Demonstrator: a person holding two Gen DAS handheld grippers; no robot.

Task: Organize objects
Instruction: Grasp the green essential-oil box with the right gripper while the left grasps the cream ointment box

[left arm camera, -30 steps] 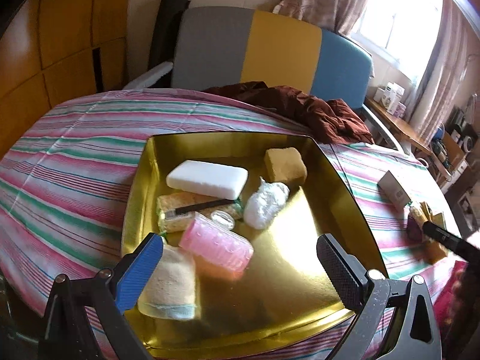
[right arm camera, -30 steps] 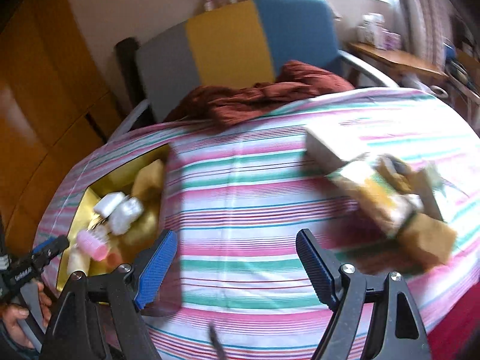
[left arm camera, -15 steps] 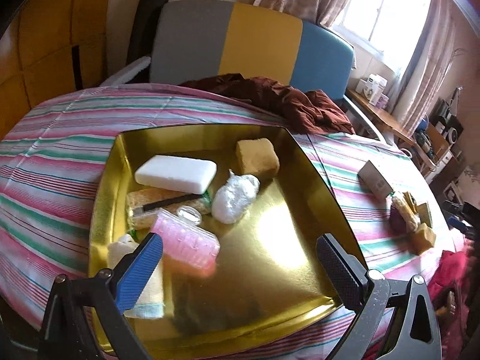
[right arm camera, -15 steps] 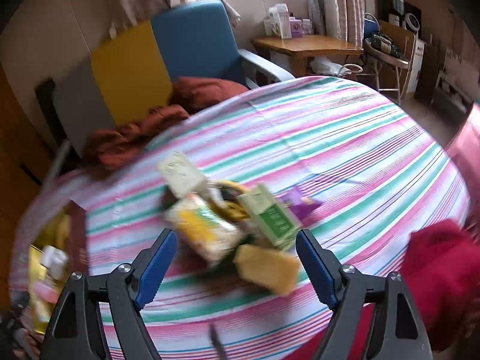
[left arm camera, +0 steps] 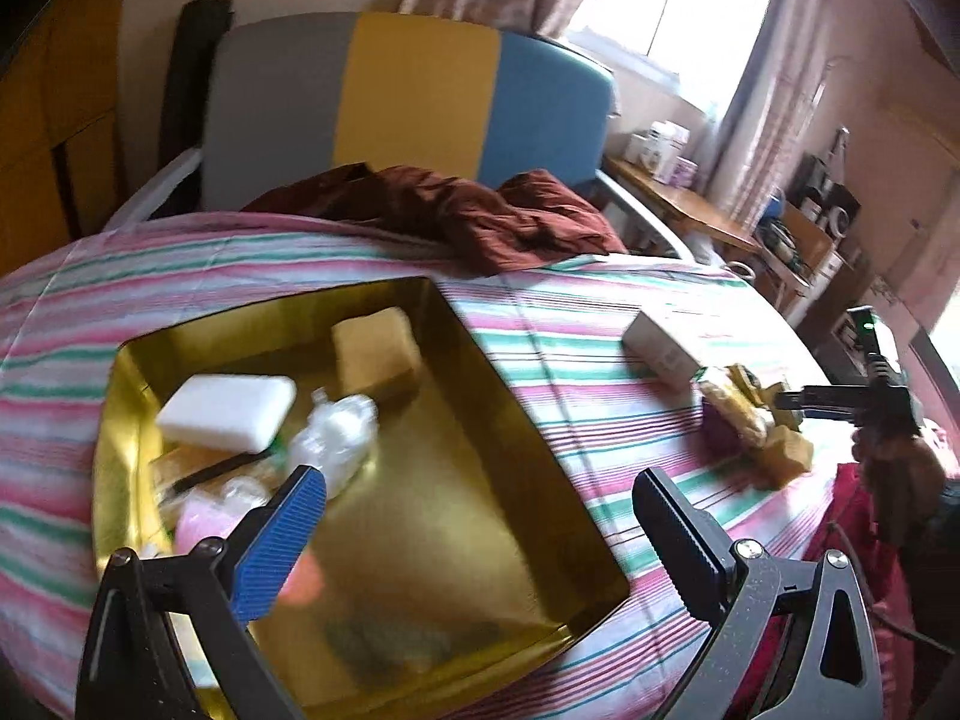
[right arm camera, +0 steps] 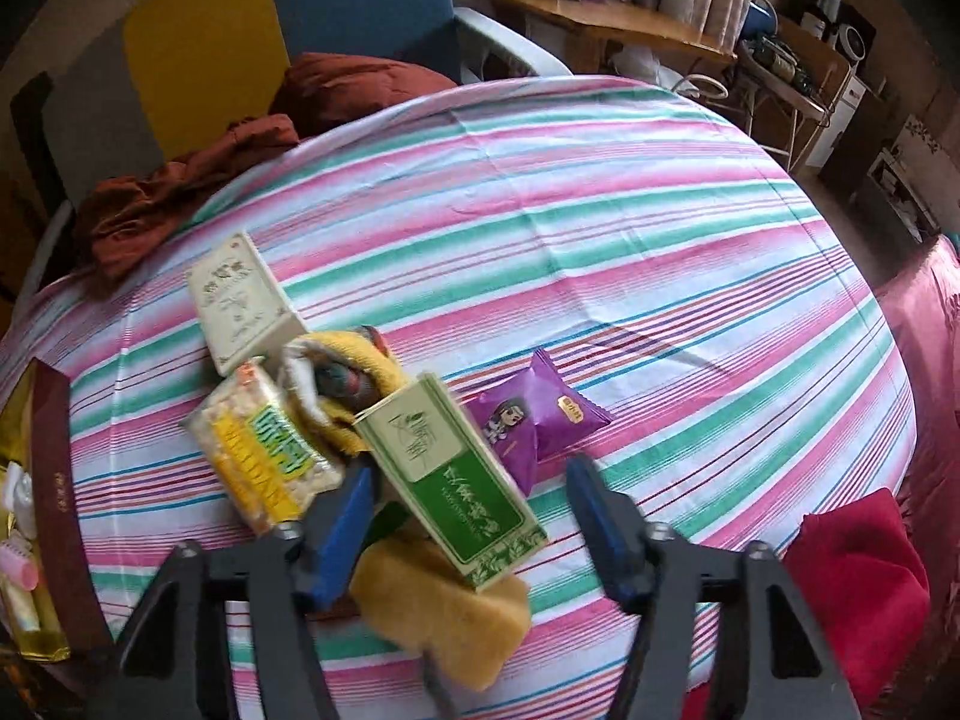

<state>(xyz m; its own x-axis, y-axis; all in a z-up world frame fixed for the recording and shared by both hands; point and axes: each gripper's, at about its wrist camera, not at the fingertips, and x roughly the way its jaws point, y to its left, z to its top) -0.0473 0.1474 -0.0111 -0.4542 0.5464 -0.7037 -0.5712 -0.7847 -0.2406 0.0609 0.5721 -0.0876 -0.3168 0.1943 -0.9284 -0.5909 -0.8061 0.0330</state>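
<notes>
My left gripper (left arm camera: 480, 516) hangs open and empty over the gold tray (left arm camera: 270, 306). The tray holds a white sponge (left arm camera: 228, 405), a yellow sponge (left arm camera: 375, 348), a white plastic bundle (left arm camera: 336, 438) and a pink item (left arm camera: 198, 525). My right gripper (right arm camera: 471, 480) points down at a pile on the striped cloth, its jaws closing. A green box (right arm camera: 444, 450) lies between them; the right pad is still apart from it. Around it lie a purple packet (right arm camera: 540, 414), a yellow-green snack packet (right arm camera: 264, 450), a white box (right arm camera: 237, 300), a yellow cloth (right arm camera: 354, 360) and a yellow sponge (right arm camera: 438, 600).
A grey, yellow and blue chair (left arm camera: 414, 96) stands behind the table with a dark red cloth (left arm camera: 468, 216) at its foot. A red cloth (right arm camera: 858, 576) lies at the table's right edge. A wooden side table (right arm camera: 600, 18) stands beyond. The tray's maroon side (right arm camera: 54, 480) shows at far left.
The right gripper swung away from the tray side to above the pile, tipped downward, and its jaws narrowed around the green box. The left gripper drifted right, so the tray sits lower left.
</notes>
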